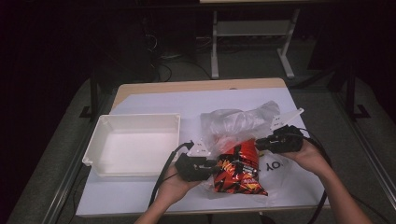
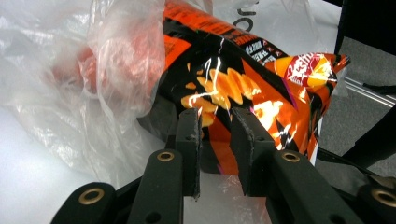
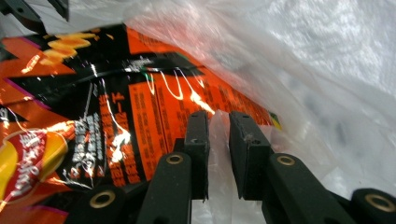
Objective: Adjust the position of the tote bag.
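Your left tool (image 1: 205, 165) grasps the chip bag's (image 1: 238, 169) near edge; right tool (image 1: 261, 142) pinches the plastic bag (image 1: 233, 122); the chip bag's long axis runs out of that mouth toward you.

The white table cover (image 1: 280, 172) bears large dark letters "YO"; the snack bag's (image 1: 238, 170) print is illegible.

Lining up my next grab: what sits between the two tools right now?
In the high view, the orange-and-black snack bag lies between the left tool and the right tool, its top end tucked into the clear plastic bag.
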`<state>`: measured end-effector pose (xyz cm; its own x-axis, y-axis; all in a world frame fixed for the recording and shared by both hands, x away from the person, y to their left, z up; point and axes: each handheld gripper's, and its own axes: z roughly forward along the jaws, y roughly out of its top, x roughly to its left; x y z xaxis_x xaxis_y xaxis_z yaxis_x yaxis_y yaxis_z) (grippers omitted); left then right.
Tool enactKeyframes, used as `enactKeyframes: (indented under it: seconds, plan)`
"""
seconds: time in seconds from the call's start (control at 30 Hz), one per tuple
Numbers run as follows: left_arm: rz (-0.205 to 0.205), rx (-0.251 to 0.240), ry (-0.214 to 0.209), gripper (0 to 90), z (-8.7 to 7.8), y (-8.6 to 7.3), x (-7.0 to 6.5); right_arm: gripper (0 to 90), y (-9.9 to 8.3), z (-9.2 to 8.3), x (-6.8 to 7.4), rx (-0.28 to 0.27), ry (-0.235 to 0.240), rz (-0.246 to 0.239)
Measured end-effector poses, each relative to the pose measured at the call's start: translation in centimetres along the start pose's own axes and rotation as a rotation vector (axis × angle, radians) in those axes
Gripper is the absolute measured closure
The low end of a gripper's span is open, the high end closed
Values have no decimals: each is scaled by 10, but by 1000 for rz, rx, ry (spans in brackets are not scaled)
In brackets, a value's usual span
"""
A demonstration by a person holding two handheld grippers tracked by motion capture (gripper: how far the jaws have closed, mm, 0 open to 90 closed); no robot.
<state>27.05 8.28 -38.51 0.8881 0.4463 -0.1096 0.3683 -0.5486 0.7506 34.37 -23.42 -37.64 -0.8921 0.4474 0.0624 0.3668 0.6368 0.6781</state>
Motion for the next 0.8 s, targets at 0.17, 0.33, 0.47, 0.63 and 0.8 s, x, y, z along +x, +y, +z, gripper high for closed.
enactKeyframes:
  seconds: [0.17, 0.33, 0.47, 0.63, 0.8]
  plan:
    - [-4, 7, -4, 726, -2, -8, 1, 777, -10, 1, -4, 13, -9, 27]
    - [-9, 16, -6, 723, -1, -14, 1, 778, -20, 6, -8, 32, -15, 53]
    - [-13, 15, -9, 723, -2, -18, 1, 778, -26, 10, -8, 39, -5, 76]
    - [-13, 13, -10, 723, -2, -22, 1, 777, -31, 15, -8, 45, -3, 71]
    - [-34, 14, -24, 716, -1, -26, 0, 752, -34, 14, -8, 32, 3, 72]
